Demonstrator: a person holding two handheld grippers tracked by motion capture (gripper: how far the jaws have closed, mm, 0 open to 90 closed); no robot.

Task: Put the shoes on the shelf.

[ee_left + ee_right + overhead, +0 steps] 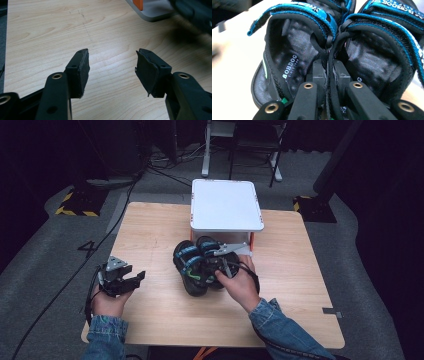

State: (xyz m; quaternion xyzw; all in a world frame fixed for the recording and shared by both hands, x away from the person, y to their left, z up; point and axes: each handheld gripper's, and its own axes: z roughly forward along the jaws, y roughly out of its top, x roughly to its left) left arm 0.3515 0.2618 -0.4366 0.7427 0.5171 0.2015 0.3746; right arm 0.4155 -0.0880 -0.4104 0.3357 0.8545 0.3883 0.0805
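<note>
Right tongs pinched both sandals together at mid-counter

The right tongs (327,75) were clenched on the inner straps of the sandals (196,265), near the white shelf (226,205); the left tongs (112,67) stood released at left. Such a thin strap hold could slip, dropping one sandal.

The person wears a blue denim jacket; the left sleeve (106,335) is patterned near the cuff and the right sleeve (280,330) is plain and creased. The left gripper (131,279) is black with a grey three-cornered plate on top. In the left gripper view its jaws are matte black bars with brass-ringed screw holes, and the rubber pads (81,72) are worn and frayed at the edges. The right gripper (328,75) has the same black arms and brass rings. A black cable (272,342) trails from it past the sleeve.
</note>
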